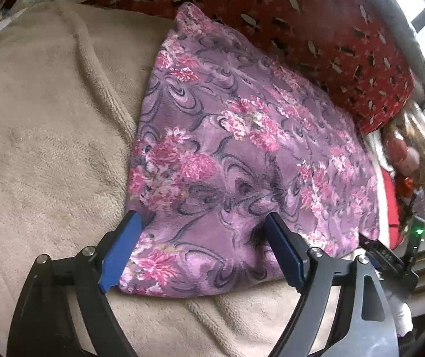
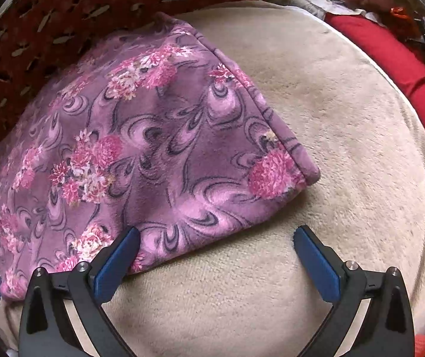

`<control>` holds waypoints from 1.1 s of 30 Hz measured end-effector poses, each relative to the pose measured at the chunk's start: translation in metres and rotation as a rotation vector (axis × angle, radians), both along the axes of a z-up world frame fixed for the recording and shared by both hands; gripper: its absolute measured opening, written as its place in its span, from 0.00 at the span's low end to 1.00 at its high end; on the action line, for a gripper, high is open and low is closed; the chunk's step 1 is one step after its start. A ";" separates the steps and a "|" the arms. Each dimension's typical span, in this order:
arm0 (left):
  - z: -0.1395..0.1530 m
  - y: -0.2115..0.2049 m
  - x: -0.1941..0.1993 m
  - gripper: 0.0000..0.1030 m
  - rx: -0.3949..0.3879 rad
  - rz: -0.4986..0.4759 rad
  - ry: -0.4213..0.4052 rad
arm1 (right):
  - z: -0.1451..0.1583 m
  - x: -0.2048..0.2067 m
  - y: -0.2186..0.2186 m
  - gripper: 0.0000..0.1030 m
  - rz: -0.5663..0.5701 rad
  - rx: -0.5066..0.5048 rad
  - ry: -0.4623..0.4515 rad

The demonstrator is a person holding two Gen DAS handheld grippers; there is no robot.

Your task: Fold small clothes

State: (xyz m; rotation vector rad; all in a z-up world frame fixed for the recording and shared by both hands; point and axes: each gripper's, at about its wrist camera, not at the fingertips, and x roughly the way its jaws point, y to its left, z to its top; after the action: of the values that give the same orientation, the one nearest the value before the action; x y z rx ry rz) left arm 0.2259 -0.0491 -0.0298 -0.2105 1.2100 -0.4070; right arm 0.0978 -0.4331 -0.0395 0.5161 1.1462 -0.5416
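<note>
left gripper (image 1: 202,218) jaws spread, low centre, over folded floral cloth (image 1: 236,154) | right gripper (image 2: 217,232) jaws spread at cloth's lower edge; beige blanket (image 2: 346,148) beneath

Plush matt floral garment (image 1: 242,148) lies on a nubby beige fleece blanket (image 1: 49,148).

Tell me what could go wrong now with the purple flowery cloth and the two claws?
1. The left claw is open over the near edge of the purple flowery cloth. It could pinch only the top layer, so the fold might open.
2. The right claw is open, with one finger at the cloth's edge and the other over the beige blanket. It might grab blanket too.
3. The cloth lies close against the red patterned cushion, which may catch it.
</note>
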 end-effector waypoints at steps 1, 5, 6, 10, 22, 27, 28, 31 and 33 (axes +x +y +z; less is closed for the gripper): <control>0.000 -0.003 -0.001 0.82 0.020 -0.006 -0.004 | 0.000 -0.001 -0.002 1.00 0.005 -0.001 -0.013; -0.002 -0.013 -0.004 0.87 0.062 -0.024 -0.031 | -0.002 -0.015 -0.002 1.00 0.033 -0.036 -0.078; -0.002 -0.015 -0.004 0.90 0.066 -0.022 -0.038 | -0.004 -0.020 -0.002 1.00 0.033 -0.039 -0.093; -0.002 -0.026 -0.010 0.93 0.135 -0.020 -0.087 | -0.002 -0.027 -0.003 1.00 0.077 -0.049 -0.115; 0.053 -0.021 0.071 0.93 0.076 0.092 -0.090 | 0.055 0.024 -0.102 0.89 -0.009 0.021 -0.330; 0.044 -0.043 0.115 0.93 0.149 0.099 -0.041 | 0.036 0.087 -0.118 0.76 -0.019 0.164 -0.338; 0.042 -0.046 0.123 0.93 0.153 0.103 -0.039 | 0.031 0.097 -0.115 0.73 -0.009 0.170 -0.336; 0.035 -0.047 0.134 0.93 0.122 0.117 -0.019 | 0.012 0.132 -0.100 0.25 0.089 0.165 -0.220; 0.023 -0.046 0.140 0.93 0.117 0.130 0.004 | 0.019 0.141 -0.094 0.07 0.129 0.101 -0.231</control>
State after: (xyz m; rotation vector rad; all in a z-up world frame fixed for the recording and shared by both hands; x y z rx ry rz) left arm 0.3660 -0.0947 -0.0066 -0.1877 1.2132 -0.2222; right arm 0.2390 -0.5270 -0.0208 0.5718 0.9808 -0.3048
